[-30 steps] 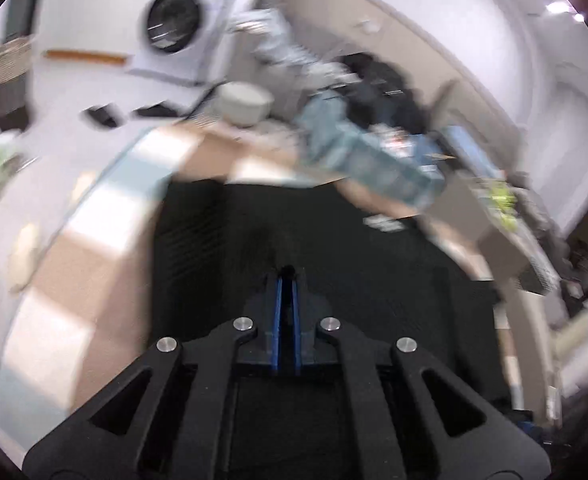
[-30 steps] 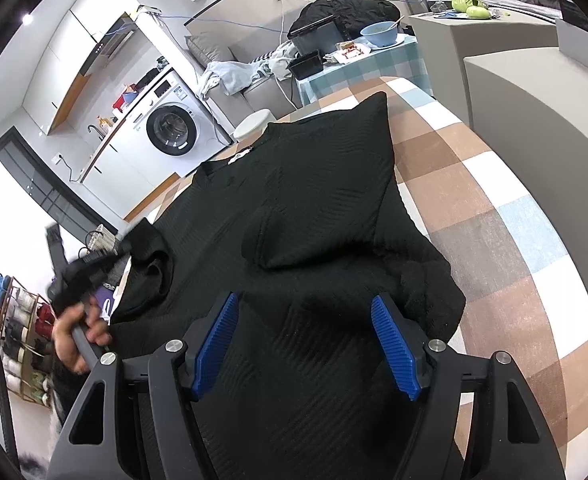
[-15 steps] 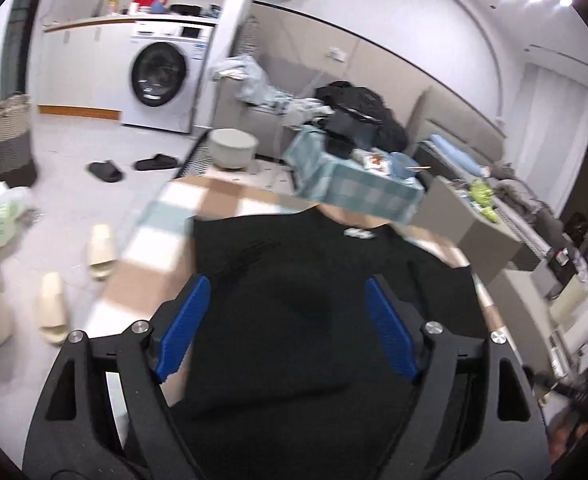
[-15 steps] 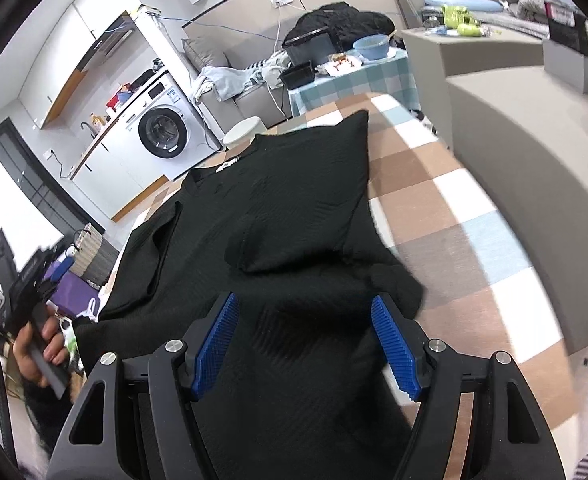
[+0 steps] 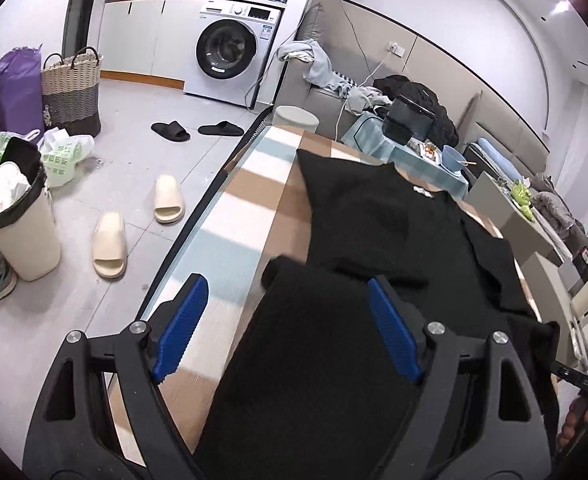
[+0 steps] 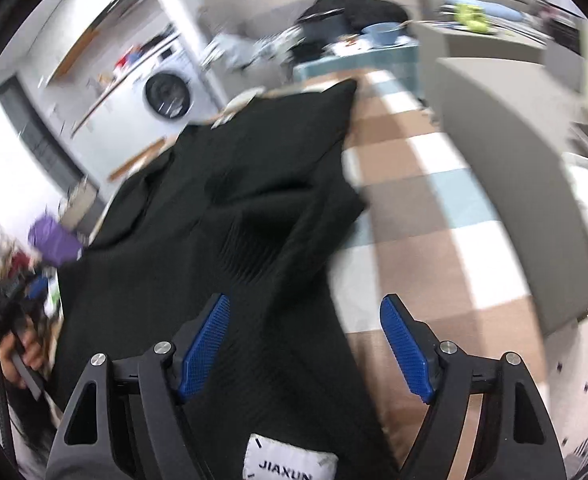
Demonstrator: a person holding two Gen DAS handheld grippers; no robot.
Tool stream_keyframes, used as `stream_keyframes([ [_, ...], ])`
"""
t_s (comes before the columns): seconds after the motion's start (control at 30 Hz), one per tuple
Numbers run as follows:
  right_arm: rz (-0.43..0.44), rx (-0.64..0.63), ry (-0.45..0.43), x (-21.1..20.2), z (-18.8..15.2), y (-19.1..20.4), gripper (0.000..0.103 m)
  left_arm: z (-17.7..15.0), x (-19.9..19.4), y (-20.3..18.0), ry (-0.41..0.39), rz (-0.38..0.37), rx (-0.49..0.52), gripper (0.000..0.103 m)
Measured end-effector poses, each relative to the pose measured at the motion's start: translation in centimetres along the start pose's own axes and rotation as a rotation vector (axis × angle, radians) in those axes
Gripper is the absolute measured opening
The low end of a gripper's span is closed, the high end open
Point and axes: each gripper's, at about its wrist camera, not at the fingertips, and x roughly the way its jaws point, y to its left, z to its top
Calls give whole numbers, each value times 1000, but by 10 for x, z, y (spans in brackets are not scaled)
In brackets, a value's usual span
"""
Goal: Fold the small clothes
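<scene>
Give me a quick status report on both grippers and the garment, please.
Left gripper open, right gripper open, neither gripping. Black sweater flat on checkered table, sleeves folded in. Nothing in the way.

Bright indoor light; right view motion-blurred

One legible text: "JIAXUN", black capitals on a white label (image 6: 290, 460), at 6 o'clock in the right wrist view, lying on the black garment (image 6: 254, 208). Green print on the plastic bags (image 5: 64, 156) on the floor, at 9 o'clock in the left wrist view, is unreadable. Washing machine (image 5: 230, 50) panel markings too small to read.
</scene>
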Motion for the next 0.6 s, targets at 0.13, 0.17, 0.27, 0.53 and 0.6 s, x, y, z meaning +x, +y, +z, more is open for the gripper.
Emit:
stream_keyframes([
  [0.13,-103,-101,38,20,3,2,77,-17,-3,4,24,18,15,80],
  [0.17,-178,-77,14,18,6,-9,77,-21,-6,8,29,29,17,80],
  [0.27,-279,115,-7,5,7,-58,77,-25,-2,12,47,53,15,80],
  [0.53,16,68,-27,-2,-3,-56,77,-12,44,-13,172,71,85,74],
  [0.6,35,51,-33,1,-1,-54,59,-11,52,-16,177,65,93,52],
])
